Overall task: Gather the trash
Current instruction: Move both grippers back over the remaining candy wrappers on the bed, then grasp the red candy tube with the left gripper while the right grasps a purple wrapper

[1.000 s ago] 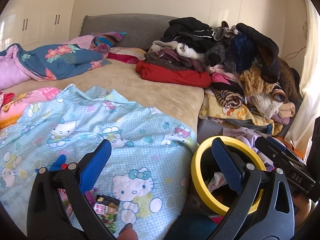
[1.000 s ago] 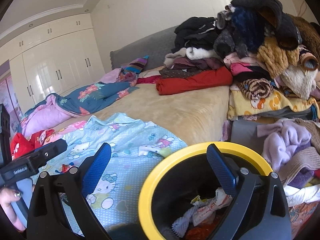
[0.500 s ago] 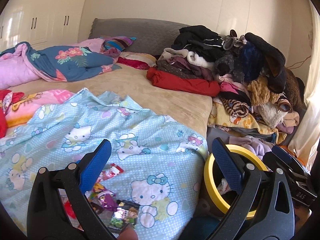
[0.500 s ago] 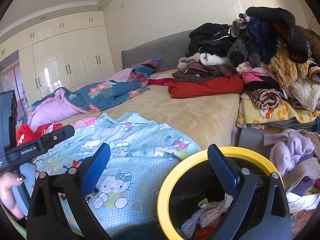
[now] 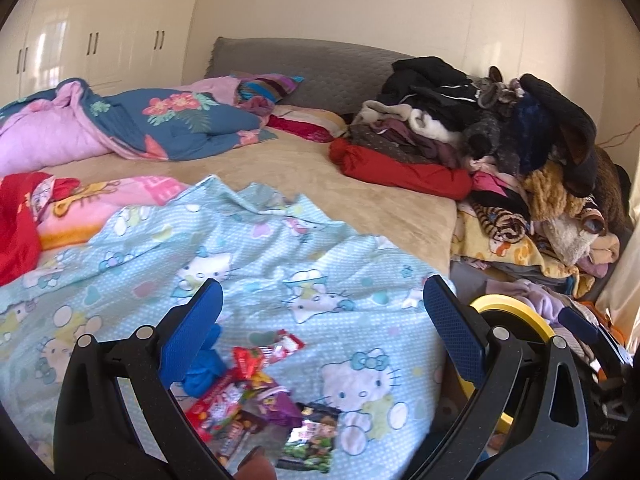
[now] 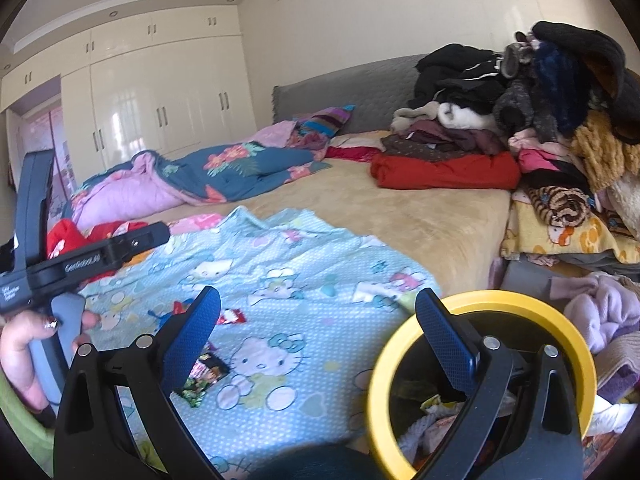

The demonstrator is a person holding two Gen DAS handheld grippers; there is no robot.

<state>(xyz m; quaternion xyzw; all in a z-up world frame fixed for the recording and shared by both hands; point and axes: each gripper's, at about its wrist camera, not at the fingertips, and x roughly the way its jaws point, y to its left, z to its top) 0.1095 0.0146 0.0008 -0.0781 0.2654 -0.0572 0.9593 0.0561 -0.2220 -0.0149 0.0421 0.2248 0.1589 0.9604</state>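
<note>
Left gripper fingers spread, empty, above snack wrappers beside yellow-rimmed bin. Wrappers likely light, crinkly, slippery; pinch raised edge. Right gripper spread, empty.

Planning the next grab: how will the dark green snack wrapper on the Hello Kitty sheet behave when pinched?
The dark green wrapper looks like thin glossy film, so it is probably very light and may slip or crumple between the pads. It lies flat on the soft sheet, so the left gripper, now open above the pile, might pinch fabric too.
</note>
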